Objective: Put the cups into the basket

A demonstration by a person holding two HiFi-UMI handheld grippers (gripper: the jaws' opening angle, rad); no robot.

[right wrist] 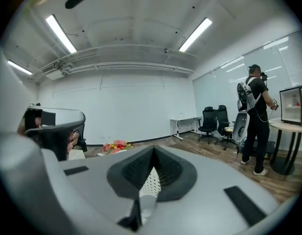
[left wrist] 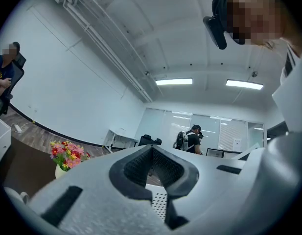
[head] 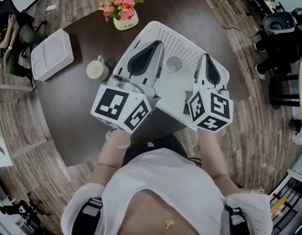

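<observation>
Table scene viewed from above. One cup (head: 174,64) already stands inside the white perforated basket (head: 191,39) at the middle of the table (head: 87,126). A second cup (head: 96,71), with a small handle on its far side, stands on the table just beside the basket's left wall. A vase of flowers (head: 124,12) is at the far edge and a white tray (head: 53,54) near the left edge. The left gripper (head: 155,44) and right gripper (head: 205,57) are raised over the basket's near side, each with its jaws together and nothing between them. The outside cup looks stiff, light and smooth-walled, probably slippery and breakable if dropped. The rim wall, pinched inside and out opposite the handle, seems the surest hold.
</observation>
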